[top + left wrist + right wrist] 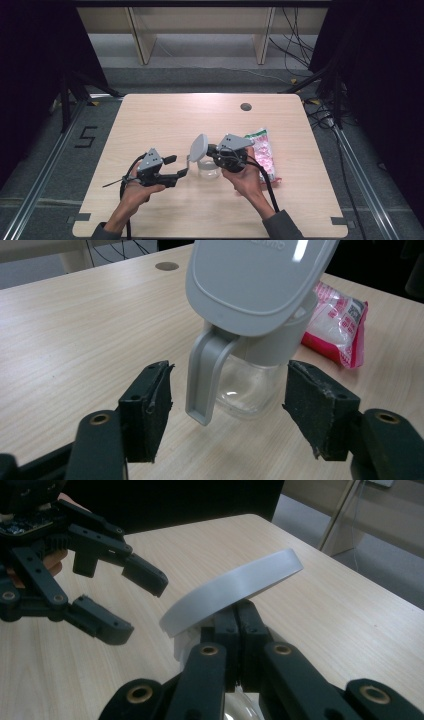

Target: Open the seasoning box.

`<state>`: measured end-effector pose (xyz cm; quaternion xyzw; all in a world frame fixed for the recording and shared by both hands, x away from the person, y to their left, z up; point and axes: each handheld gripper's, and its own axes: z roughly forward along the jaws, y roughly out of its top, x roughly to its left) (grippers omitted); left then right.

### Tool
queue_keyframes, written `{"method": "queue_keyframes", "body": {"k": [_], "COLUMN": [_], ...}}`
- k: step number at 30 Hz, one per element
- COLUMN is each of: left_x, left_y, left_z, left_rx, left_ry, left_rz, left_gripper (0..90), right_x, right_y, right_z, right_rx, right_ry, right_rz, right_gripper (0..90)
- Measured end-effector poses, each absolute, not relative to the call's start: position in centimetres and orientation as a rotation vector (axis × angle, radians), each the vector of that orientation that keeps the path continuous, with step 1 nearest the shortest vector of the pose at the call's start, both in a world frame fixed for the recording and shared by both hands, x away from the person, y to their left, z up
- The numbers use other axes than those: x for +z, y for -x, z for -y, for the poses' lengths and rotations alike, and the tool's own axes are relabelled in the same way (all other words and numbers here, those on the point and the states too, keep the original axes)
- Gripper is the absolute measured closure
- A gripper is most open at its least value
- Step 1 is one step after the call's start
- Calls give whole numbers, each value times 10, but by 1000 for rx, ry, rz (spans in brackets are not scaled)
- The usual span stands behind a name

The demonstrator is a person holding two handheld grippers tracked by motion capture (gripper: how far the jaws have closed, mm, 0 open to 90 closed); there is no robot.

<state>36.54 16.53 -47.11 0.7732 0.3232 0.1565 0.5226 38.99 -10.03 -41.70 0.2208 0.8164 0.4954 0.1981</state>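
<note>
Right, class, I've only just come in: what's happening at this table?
A person works a small clear jug with a grey hinged lid on a wooden table. The right gripper is shut on the lid's edge, holding it tipped open. The left gripper is open, its jaws either side of the jug's grey handle without touching it. A pink and white packet lies beyond the jug.

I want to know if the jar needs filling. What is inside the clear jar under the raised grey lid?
The clear jar looks empty in the left gripper view: only bare glass and table show through. The grey lid and collar hide its top part.
</note>
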Motion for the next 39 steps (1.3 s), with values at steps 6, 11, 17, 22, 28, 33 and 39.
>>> {"method": "queue_keyframes", "body": {"k": [6,11,17,22,28,33,39], "left_x": [-474,-478,-485,-486,-486,-487,-488], "left_y": [-359,-358,-357,-358,-356,-356,-354], "left_z": [-164,-166,-166,-167,-168,-168,-167], "left_rx": [390,384,379,372,378,375,365], "left_ry": [-1879,-1877,-1893,-1892,-1893,-1886,-1874], "left_rz": [-751,-768,-780,-793,-782,-799,-796], "left_gripper": [306,300,298,295,295,294,290], "right_x": [-415,-413,-413,-410,-406,-405,-410], "right_y": [-388,-388,-388,-388,-393,-393,-393], "right_z": [90,83,77,77,97,122,150], "right_rx": [1370,1386,1401,1403,1399,1364,1343], "right_ry": [-600,-580,-595,-567,-619,-653,-734], "right_rz": [-2293,-2288,-2293,-2291,-2258,-2241,-2227], "right_gripper": [900,899,889,862,793,727,660]}}
